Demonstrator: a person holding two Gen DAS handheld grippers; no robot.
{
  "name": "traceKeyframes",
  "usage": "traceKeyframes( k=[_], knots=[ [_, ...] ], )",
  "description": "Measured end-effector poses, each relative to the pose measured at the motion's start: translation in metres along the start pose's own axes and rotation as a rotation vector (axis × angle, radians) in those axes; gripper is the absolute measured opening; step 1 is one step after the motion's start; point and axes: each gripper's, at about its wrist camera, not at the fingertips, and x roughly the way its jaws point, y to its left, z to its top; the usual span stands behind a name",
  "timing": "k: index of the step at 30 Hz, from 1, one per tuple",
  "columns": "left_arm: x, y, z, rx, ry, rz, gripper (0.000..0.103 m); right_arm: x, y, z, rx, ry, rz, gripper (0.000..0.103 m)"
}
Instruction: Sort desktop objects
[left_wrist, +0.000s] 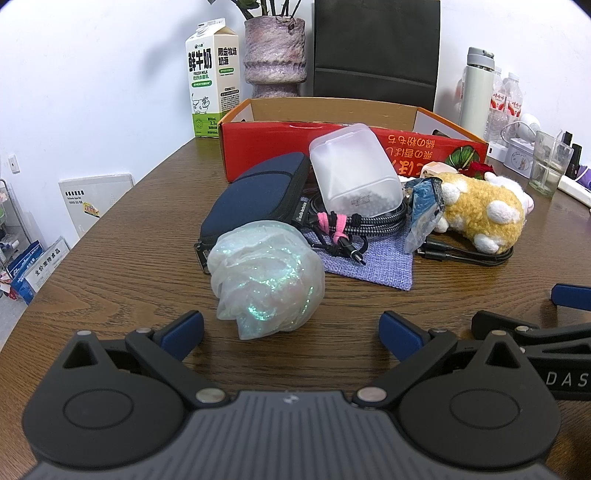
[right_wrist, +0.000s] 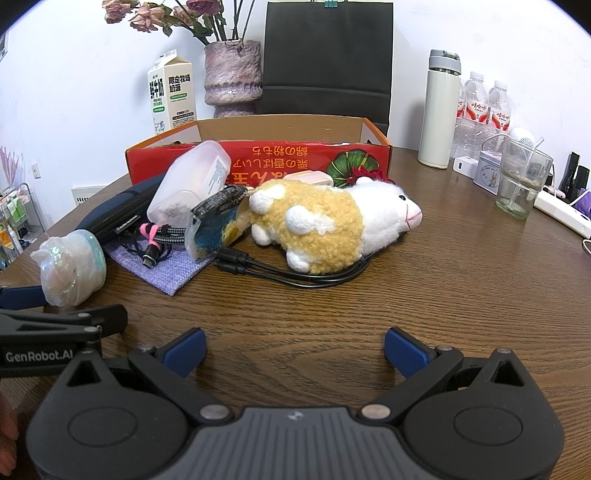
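A pile lies on the wooden table in front of a red cardboard box (left_wrist: 332, 147) (right_wrist: 258, 158). It holds a glittery translucent wad (left_wrist: 264, 278) (right_wrist: 70, 267), a navy pouch (left_wrist: 255, 199), a frosted plastic container (left_wrist: 354, 173) (right_wrist: 188, 184), braided cables with a pink tie (left_wrist: 343, 221), a purple cloth (left_wrist: 373, 262), a blue snack packet (left_wrist: 424, 210) and a yellow-white plush toy (left_wrist: 480, 210) (right_wrist: 325, 221). My left gripper (left_wrist: 291, 332) is open and empty just before the wad. My right gripper (right_wrist: 295, 349) is open and empty, short of the plush.
A milk carton (left_wrist: 212, 81), a vase (left_wrist: 275, 55) and a black bag (left_wrist: 376, 51) stand behind the box. A white flask (right_wrist: 441, 110), water bottles (right_wrist: 484, 110), a glass (right_wrist: 521, 181) and a power strip (right_wrist: 565, 214) stand at the right.
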Motion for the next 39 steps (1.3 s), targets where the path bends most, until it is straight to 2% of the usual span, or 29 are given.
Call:
traceKeyframes(
  k=[6, 9, 12, 16, 19, 20, 21, 22, 23, 24, 26, 29, 32, 35, 37, 39],
  knots=[
    [-0.011, 0.001, -0.005, 0.028, -0.013, 0.030, 0.103, 0.002, 0.001, 0.001, -0.003, 0.000, 0.000, 0.103],
    [-0.028, 0.006, -0.011, 0.037, -0.077, 0.040, 0.103, 0.001, 0.001, 0.000, -0.017, 0.000, 0.019, 0.103],
    [-0.036, 0.017, -0.007, 0.016, -0.117, 0.024, 0.103, -0.006, 0.002, -0.002, -0.047, 0.010, 0.068, 0.103],
    [-0.032, 0.030, 0.008, -0.047, -0.160, -0.015, 0.103, -0.015, 0.002, -0.002, -0.028, -0.041, 0.156, 0.103],
    [-0.017, 0.029, 0.019, -0.041, -0.121, -0.051, 0.095, -0.021, 0.005, 0.005, -0.033, -0.102, 0.162, 0.103],
    [-0.012, 0.028, 0.021, -0.029, -0.106, -0.052, 0.085, -0.023, 0.004, 0.008, -0.038, -0.125, 0.154, 0.102],
    [-0.007, 0.026, 0.023, -0.025, -0.083, -0.042, 0.062, -0.024, 0.003, 0.012, -0.042, -0.146, 0.148, 0.100],
    [-0.002, 0.026, 0.023, -0.027, -0.055, -0.040, 0.049, -0.024, 0.001, 0.016, -0.040, -0.156, 0.148, 0.098],
    [0.000, 0.027, 0.022, -0.040, -0.041, -0.041, 0.045, -0.023, -0.002, 0.020, -0.031, -0.162, 0.153, 0.092],
    [-0.003, 0.028, 0.020, -0.052, -0.058, -0.044, 0.044, -0.022, -0.007, 0.025, -0.017, -0.165, 0.157, 0.085],
    [-0.015, 0.029, 0.016, -0.041, -0.109, -0.051, 0.043, -0.016, -0.017, 0.034, 0.004, -0.164, 0.163, 0.080],
    [-0.034, 0.032, 0.018, -0.036, -0.173, -0.071, 0.043, -0.006, -0.030, 0.047, 0.022, -0.173, 0.154, 0.079],
    [-0.045, 0.036, 0.029, -0.050, -0.175, -0.082, 0.043, 0.007, -0.035, 0.059, -0.025, -0.168, 0.128, 0.079],
    [-0.050, 0.042, 0.038, -0.059, -0.173, -0.060, 0.043, 0.021, -0.040, 0.073, -0.052, -0.140, 0.099, 0.078],
    [-0.052, 0.045, 0.044, -0.059, -0.190, -0.039, 0.043, 0.030, -0.055, 0.084, 0.030, -0.104, 0.045, 0.078],
    [-0.052, 0.047, 0.049, -0.058, -0.206, -0.038, 0.043, 0.038, -0.078, 0.091, 0.147, -0.071, 0.044, 0.081]
  ],
)
